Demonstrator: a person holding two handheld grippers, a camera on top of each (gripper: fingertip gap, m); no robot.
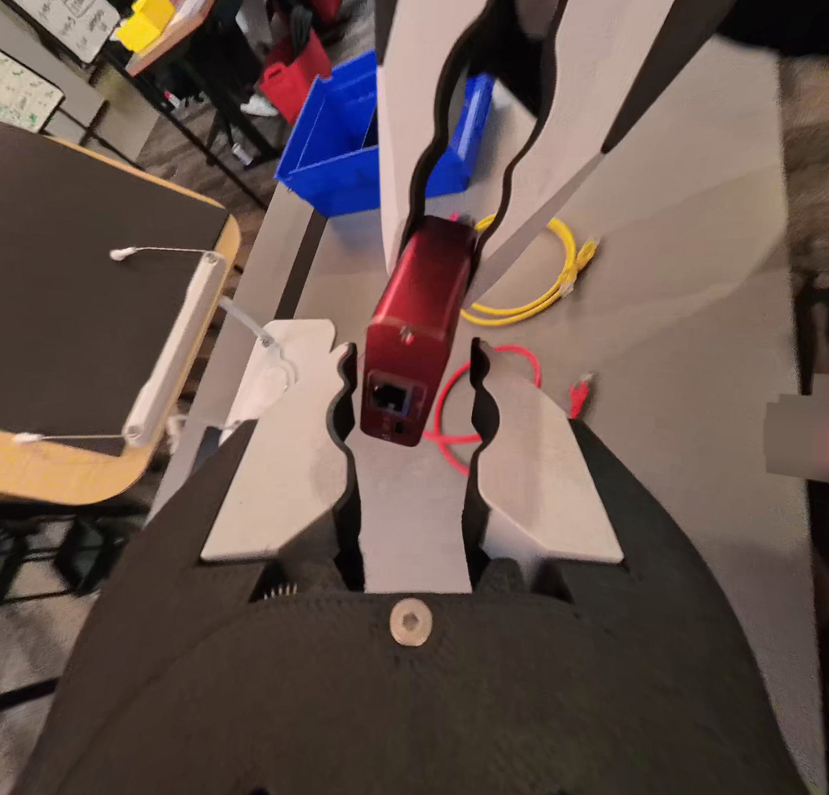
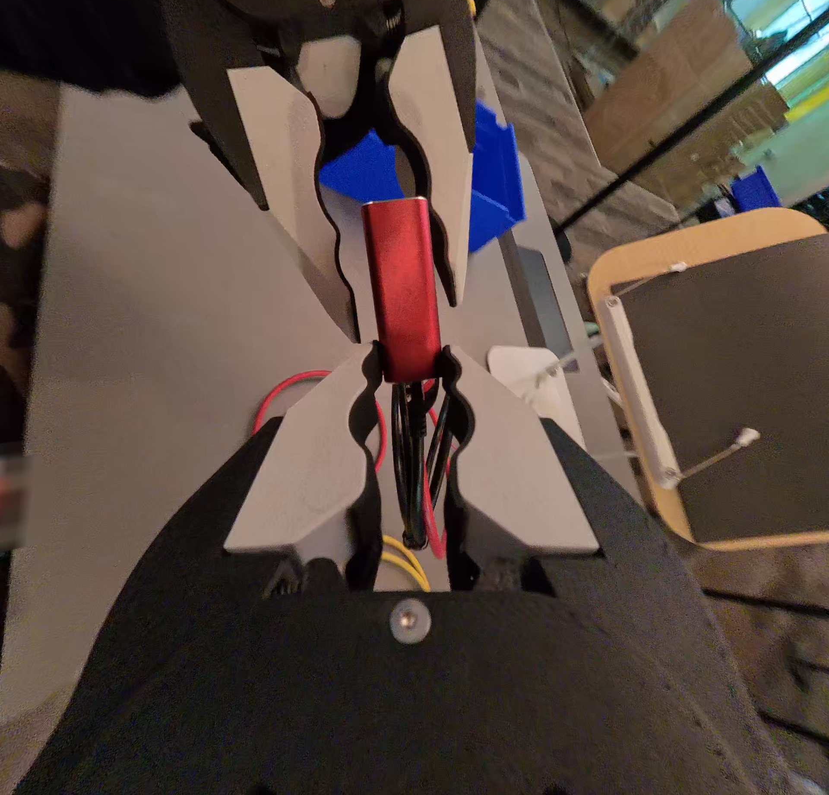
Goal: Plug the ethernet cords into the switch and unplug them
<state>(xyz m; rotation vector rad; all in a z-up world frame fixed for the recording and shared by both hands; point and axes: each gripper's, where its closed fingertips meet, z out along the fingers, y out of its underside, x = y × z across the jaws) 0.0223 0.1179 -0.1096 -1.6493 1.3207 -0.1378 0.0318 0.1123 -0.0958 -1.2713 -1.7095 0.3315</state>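
Jaws, left wrist view: we keep our left gripper spread around the red switch, its port facing us; cords lie unplugged, red cord, yellow cord, mid-worktop.
Right wrist view: our right gripper pinches the switch's cabled end, steadying it aloft.

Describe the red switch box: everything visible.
The red metallic rectangular switch box looks like anodised metal with rounded edges. It is held off the grey table, the right gripper clamping one end. That end trails black cables. The opposite end shows one empty port, sitting between the open left gripper fingers, apparently untouched.
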